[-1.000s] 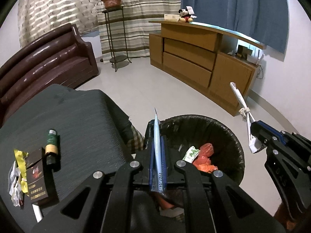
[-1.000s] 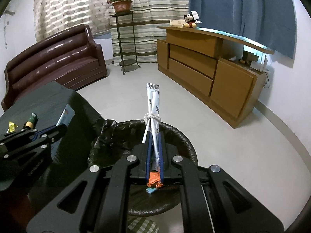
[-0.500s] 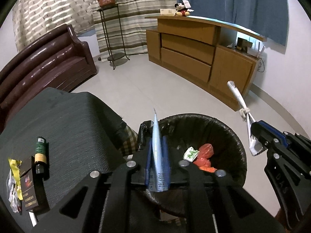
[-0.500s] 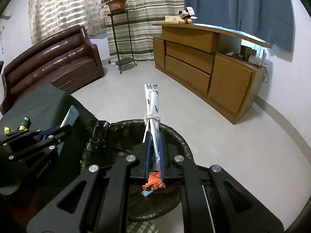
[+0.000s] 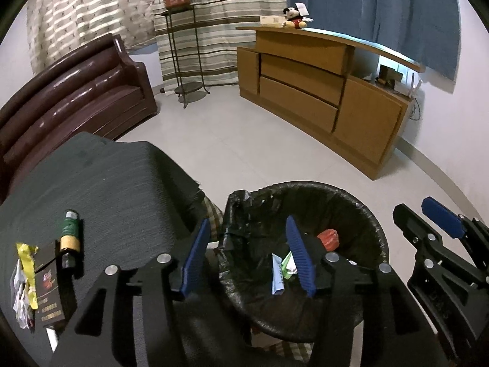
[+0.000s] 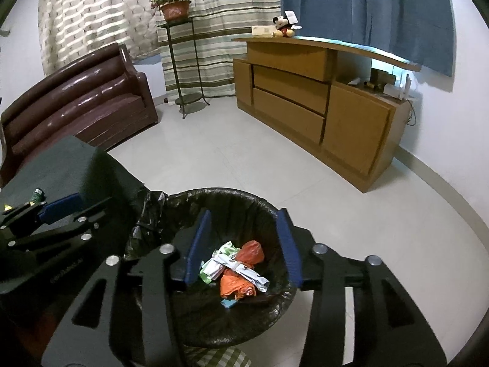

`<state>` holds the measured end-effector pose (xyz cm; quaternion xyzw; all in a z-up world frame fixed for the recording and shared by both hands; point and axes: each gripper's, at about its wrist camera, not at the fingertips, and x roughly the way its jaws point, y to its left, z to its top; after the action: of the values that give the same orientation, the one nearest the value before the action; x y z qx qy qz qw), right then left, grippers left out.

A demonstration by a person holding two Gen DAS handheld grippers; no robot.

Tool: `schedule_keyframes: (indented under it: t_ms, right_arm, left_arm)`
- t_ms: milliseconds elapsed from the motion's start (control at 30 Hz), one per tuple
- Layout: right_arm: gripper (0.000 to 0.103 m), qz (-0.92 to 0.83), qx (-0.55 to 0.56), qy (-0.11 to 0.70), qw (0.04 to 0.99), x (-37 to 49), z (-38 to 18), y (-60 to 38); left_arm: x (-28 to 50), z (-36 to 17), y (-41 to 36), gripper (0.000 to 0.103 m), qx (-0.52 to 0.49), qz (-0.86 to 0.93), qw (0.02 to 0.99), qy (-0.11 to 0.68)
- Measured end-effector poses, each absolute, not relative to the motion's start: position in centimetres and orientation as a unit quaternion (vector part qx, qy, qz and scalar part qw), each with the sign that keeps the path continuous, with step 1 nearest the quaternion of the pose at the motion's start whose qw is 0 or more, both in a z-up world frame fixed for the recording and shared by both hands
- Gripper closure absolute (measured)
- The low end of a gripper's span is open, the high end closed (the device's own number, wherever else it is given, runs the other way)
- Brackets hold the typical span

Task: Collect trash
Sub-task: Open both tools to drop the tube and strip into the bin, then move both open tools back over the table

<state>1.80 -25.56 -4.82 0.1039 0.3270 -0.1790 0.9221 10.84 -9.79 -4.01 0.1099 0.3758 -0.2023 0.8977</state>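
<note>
A round bin with a black liner (image 5: 376, 223) (image 6: 214, 195) stands on the floor beside the dark-clothed table (image 5: 107, 189). My left gripper (image 5: 249, 257) is open and empty over the bin's left rim. My right gripper (image 6: 243, 244) is open and empty above the bin; it also shows in the left wrist view (image 5: 440, 217). In the bin lie a light blue flat packet (image 5: 277, 275), orange wrappers (image 6: 241, 278), a knotted white paper roll (image 6: 241, 270) and a green-white wrapper (image 6: 214, 263). On the table lie a green lighter (image 5: 69, 238), a dark cigarette pack (image 5: 50, 287) and a yellow wrapper (image 5: 27, 263).
A brown leather sofa (image 5: 67, 91) stands at the left, a metal plant stand (image 5: 183, 61) at the back, and a wooden sideboard (image 5: 321, 91) along the right wall. A checked cloth (image 6: 226, 359) shows under the bin. Pale tiled floor lies beyond.
Both grippers have opened. The blue packet dropped from my left gripper and the knotted white roll from my right; both now lie in the bin.
</note>
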Motion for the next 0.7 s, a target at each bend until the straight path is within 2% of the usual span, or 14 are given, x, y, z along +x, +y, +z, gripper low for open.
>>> schedule_keyframes:
  t_ms: [67, 700]
  right_arm:
    - [0.049, -0.175, 0.104, 0.327, 0.923, 1.7, -4.7, -25.2]
    - [0.049, -0.062, 0.060, 0.344, 0.935, 2.3, -3.1, -14.3]
  left_arm:
    - [10.6, -3.7, -9.2, 0.051, 0.104, -0.200, 0.899, 0.377]
    - [7.3, -2.9, 3.1, 0.050, 0.069, -0.078, 0.913, 0.394]
